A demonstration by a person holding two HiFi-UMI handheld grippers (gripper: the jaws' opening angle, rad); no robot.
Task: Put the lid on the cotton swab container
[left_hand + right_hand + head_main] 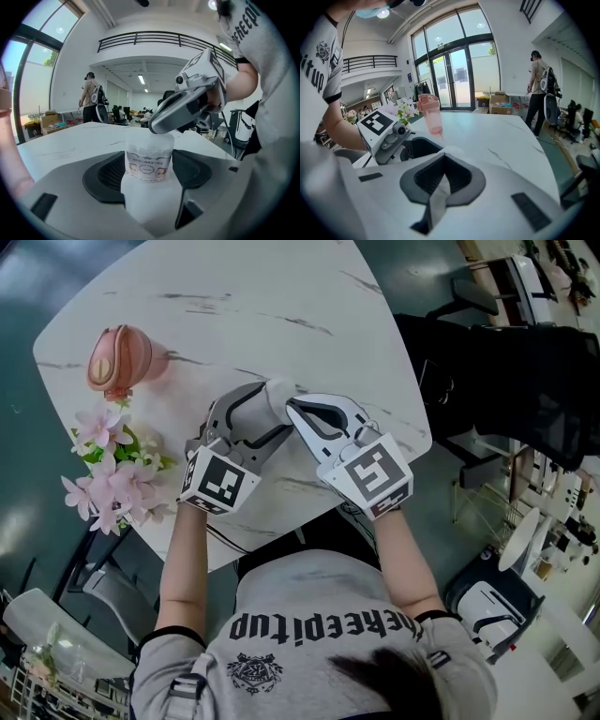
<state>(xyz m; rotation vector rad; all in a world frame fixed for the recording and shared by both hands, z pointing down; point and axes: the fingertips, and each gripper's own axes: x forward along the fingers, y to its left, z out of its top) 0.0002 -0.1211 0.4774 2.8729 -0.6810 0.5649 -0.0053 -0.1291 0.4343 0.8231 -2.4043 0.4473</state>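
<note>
pink cup [120, 360] and flowers [111, 470]: at the left side of the tabletop [281, 306], well apart from the work
left claw [265, 407]: clamped on the cotton swab container [148, 159] round its labelled body, apparently to steady it upright for capping
cotton swab container: between the two claws, near the tabletop's middle
right claw [298, 412]: nearly closed on a thin pale piece, apparently the lid [438, 194], tips meeting the container's top from the right
head view: shows both claws meeting, but the container is nearly hidden
left gripper view: shows the label and the right claw over the rim
right gripper view: shows the pinch; whether the lid is seated, I cannot tell
</note>
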